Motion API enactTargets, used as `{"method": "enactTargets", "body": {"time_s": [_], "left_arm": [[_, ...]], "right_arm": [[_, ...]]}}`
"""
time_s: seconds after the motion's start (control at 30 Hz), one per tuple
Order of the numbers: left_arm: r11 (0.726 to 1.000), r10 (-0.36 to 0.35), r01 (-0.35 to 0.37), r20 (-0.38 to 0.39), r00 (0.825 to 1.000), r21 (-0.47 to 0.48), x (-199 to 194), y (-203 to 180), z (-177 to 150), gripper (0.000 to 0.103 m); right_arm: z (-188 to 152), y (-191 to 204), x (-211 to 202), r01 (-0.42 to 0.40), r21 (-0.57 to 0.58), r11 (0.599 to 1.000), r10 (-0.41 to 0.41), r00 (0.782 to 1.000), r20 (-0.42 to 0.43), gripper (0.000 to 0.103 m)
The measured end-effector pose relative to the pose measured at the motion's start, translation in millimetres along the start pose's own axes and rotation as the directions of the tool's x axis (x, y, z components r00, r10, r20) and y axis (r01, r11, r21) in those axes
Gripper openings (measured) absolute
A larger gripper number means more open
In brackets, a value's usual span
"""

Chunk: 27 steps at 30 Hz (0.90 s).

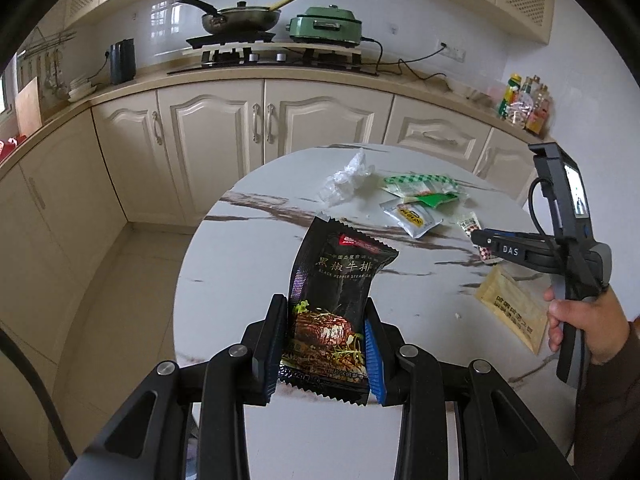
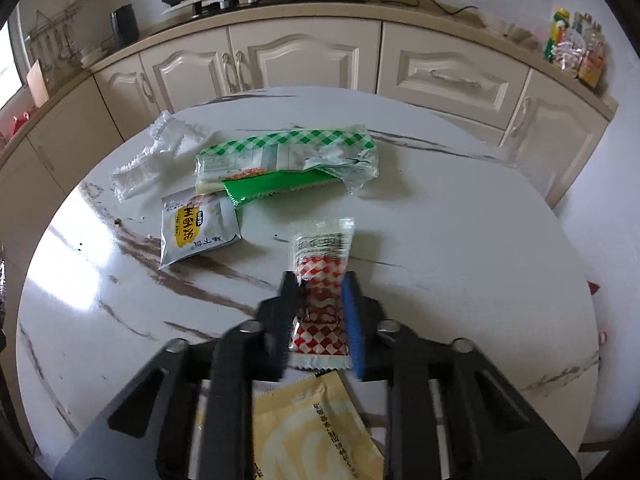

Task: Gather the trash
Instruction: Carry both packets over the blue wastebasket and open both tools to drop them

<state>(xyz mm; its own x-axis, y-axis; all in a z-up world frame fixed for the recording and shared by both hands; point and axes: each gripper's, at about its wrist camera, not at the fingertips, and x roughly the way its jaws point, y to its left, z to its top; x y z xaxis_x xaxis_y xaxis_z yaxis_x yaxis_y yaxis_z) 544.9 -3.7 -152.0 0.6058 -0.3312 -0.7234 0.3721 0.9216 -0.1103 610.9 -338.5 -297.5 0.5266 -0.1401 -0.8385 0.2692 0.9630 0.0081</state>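
Note:
My left gripper (image 1: 326, 312) is shut on a black steak-sauce packet (image 1: 340, 292) and holds it upright above the round marble table (image 1: 248, 276). My right gripper (image 2: 318, 286) is shut on a small red-and-white checked sachet (image 2: 322, 276) just above the table; it also shows in the left wrist view (image 1: 486, 246), at the right. On the table lie a clear plastic wrapper (image 2: 156, 156), a green checked wrapper (image 2: 288, 156), a silver-and-yellow packet (image 2: 194, 228) and a beige packet (image 2: 316, 424) under my right gripper.
Cream kitchen cabinets (image 1: 224, 136) curve behind the table, with a stove, pan (image 1: 240, 18) and green cooker (image 1: 326, 26) on the counter. Bottles (image 1: 524, 106) stand at the counter's right end. Tiled floor (image 1: 132, 300) lies left of the table.

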Motion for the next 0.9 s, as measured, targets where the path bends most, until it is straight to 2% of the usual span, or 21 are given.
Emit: {"method": "enactTargets", "body": {"time_s": [0.07, 0.17, 0.33, 0.43, 0.6, 0.67, 0.77, 0.87, 0.9], "left_arm": [[1.0, 0.002, -0.002, 0.004, 1.0, -0.002, -8, 1, -3, 0.032], [1.0, -0.002, 0.002, 0.005, 1.0, -0.009, -20, 2, -6, 0.032], [1.0, -0.006, 0.006, 0.021, 1.0, -0.03, -44, 7, -13, 0.032], [0.998, -0.003, 0.005, 0.039, 0.999, -0.058, -63, 18, -21, 0.032], [0.993, 0.049, -0.041, 0.072, 0.996, -0.11, -101, 44, -43, 0.032], [0.989, 0.074, -0.062, 0.084, 0.994, -0.135, -116, 54, -55, 0.032], [0.975, 0.151, -0.132, 0.095, 0.984, -0.181, -144, 81, -76, 0.032], [0.954, 0.216, -0.191, 0.092, 0.972, -0.23, -164, 105, -95, 0.032], [0.942, 0.248, -0.221, 0.083, 0.965, -0.253, -171, 117, -104, 0.032]], "right_arm": [[-2, 0, -4, -0.019, -0.006, 1.0, 0.019, 1.0, 0.002, 0.009], [-8, 3, -11, -0.047, -0.016, 0.999, 0.048, 0.999, 0.004, 0.007], [-19, 16, -41, -0.111, -0.027, 0.993, 0.113, 0.992, 0.057, 0.006], [-25, 37, -73, -0.161, -0.069, 0.985, 0.168, 0.979, 0.113, 0.006], [-37, 103, -133, -0.287, -0.201, 0.936, 0.326, 0.925, 0.196, 0.006], [-46, 140, -152, -0.351, -0.268, 0.897, 0.408, 0.891, 0.2, 0.006], [-62, 196, -168, -0.42, -0.356, 0.835, 0.501, 0.848, 0.174, 0.006], [-81, 248, -171, -0.47, -0.42, 0.776, 0.564, 0.816, 0.129, 0.006], [-87, 265, -170, -0.479, -0.441, 0.759, 0.575, 0.811, 0.107, 0.007]]}}
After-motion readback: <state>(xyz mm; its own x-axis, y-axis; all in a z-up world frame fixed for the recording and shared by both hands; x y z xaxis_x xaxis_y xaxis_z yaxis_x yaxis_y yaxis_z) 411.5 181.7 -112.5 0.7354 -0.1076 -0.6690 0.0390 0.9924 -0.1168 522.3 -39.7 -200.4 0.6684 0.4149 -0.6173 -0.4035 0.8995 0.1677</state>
